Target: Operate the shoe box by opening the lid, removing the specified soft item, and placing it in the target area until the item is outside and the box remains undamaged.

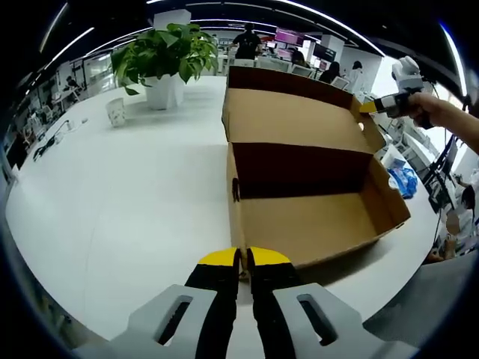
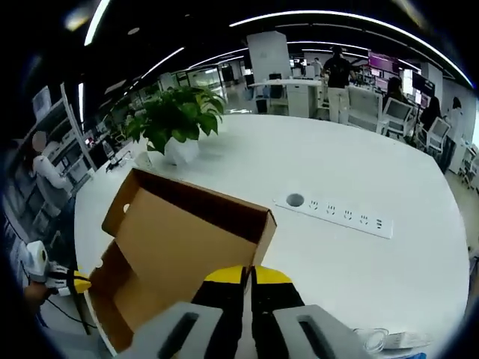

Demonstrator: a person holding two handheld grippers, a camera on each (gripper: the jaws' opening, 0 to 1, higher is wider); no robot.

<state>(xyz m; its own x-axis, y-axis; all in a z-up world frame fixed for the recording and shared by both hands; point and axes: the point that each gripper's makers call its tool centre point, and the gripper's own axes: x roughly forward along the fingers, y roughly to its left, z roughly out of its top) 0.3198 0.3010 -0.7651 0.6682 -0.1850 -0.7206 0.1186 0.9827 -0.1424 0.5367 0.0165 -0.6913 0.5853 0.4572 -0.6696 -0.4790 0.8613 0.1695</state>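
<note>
An open brown cardboard shoe box lies on the white table, its lid tipped up and back. Inside I see only bare cardboard floor. My left gripper is shut on the box's near wall at its front corner. A hand holds my right gripper at the far right corner of the lid. In the right gripper view, that gripper is shut on the lid's edge, and the box opens below it. The left gripper touches the box's far corner there.
A potted plant and a small white cup stand at the table's far side. A power strip lies flat on the table. A blue bag lies beyond the table's right edge. People stand among desks in the background.
</note>
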